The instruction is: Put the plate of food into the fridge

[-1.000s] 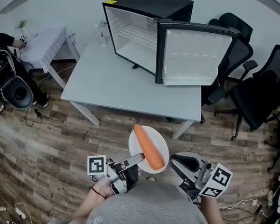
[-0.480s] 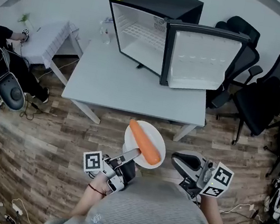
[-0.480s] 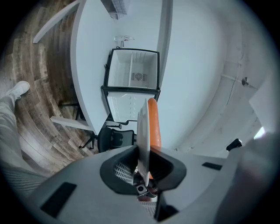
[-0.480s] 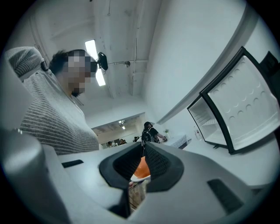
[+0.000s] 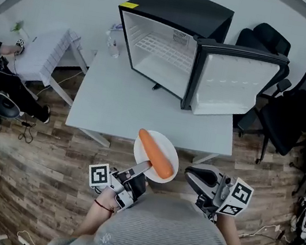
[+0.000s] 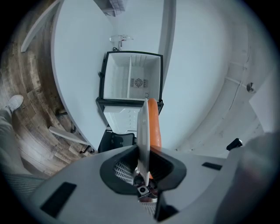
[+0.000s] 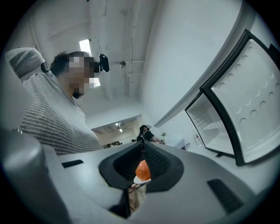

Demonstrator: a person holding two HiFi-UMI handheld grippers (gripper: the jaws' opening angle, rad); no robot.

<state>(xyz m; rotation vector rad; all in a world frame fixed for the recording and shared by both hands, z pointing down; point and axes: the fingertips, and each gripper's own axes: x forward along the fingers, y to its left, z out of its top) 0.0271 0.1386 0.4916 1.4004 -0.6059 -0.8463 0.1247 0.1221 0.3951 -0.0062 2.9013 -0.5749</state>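
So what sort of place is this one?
Probably an office or lab workspace: black office chairs beside a white table, a mini fridge standing open on it, and a wood-look plank floor.

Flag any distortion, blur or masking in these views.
Head view: heavy fisheye bows the table edges, otherwise sharp. Left gripper view: rolled sideways, the plate seen edge-on, the left gripper itself soft up close. Right gripper view: a mosaic patch, one bright ceiling light.

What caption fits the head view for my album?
Left gripper holds a round white plate with an orange carrot before the open black fridge.
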